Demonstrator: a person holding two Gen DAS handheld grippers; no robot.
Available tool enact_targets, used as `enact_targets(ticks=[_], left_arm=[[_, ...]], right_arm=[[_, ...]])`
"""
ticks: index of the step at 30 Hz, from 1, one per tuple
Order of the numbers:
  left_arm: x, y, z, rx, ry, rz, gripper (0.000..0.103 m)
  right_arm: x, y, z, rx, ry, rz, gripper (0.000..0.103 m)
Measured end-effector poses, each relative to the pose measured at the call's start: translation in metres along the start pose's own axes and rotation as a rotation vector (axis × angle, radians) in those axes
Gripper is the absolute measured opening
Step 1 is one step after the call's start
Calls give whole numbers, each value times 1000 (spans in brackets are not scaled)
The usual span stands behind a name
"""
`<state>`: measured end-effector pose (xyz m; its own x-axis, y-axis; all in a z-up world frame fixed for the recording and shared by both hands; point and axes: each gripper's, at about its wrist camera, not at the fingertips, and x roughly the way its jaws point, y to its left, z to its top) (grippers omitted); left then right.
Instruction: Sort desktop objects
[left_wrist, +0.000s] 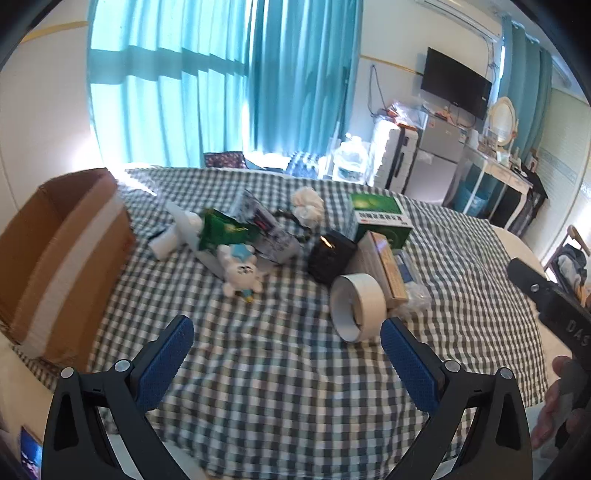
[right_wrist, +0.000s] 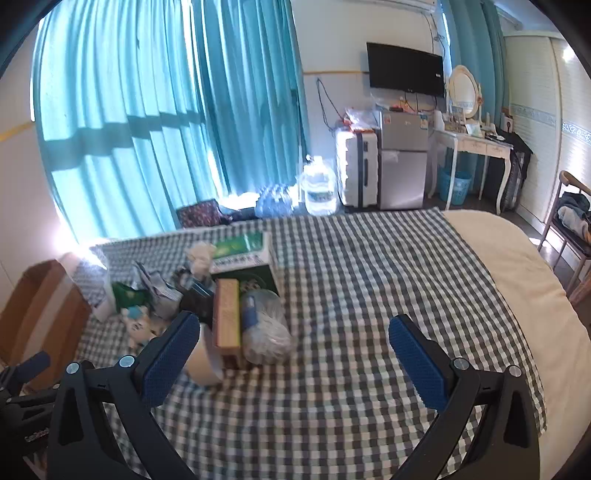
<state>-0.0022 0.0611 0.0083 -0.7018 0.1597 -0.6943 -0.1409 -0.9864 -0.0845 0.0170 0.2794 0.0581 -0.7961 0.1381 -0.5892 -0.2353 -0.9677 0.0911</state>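
Note:
A pile of objects lies on a checkered cloth (left_wrist: 280, 369): a white tape roll (left_wrist: 356, 306), a black box (left_wrist: 330, 254), a green-and-white box (left_wrist: 380, 216), a tan long box (left_wrist: 382, 264), a white plush toy (left_wrist: 242, 271), a green packet (left_wrist: 221, 230) and a white crumpled ball (left_wrist: 306, 203). My left gripper (left_wrist: 287, 354) is open and empty, in front of the tape roll. My right gripper (right_wrist: 293, 350) is open and empty, beside the tape roll (right_wrist: 203, 360), tan box (right_wrist: 226, 317) and a clear plastic bag (right_wrist: 267, 325).
An open cardboard box (left_wrist: 62, 254) stands at the left of the cloth; it also shows in the right wrist view (right_wrist: 40, 306). The bed's bare cream edge (right_wrist: 517, 266) lies to the right. A water jug (right_wrist: 319, 186), suitcase and fridge stand beyond.

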Motion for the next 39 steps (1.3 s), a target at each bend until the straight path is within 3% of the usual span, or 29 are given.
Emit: enact_targets(ticks=[6,10,14,16,21,27,39], left_arm=[[33,-32,0,12,15,-51,103],[57,-51,0,33,12,-26,103],[77,-52,-2,14,42,-27,103],[84,-53,-5,13,49,-27,103],[104,-48,-11,9,91,-5,103],[123,-38,-13,-9,126,30,103],[151,-34,-18,-42,179,19,103]], right_arm=[[39,-14,-6,26,65,55,101],[64,-20,-6,44,86,101,93],[96,-16,-3,9,124,96,79],[109,-13,-3,-13,138,96,76],[133,0,-11,-36,182,159,76],[153,6,-19,-44,233,169,76],[172,26,-26,-84,297,236,76]])
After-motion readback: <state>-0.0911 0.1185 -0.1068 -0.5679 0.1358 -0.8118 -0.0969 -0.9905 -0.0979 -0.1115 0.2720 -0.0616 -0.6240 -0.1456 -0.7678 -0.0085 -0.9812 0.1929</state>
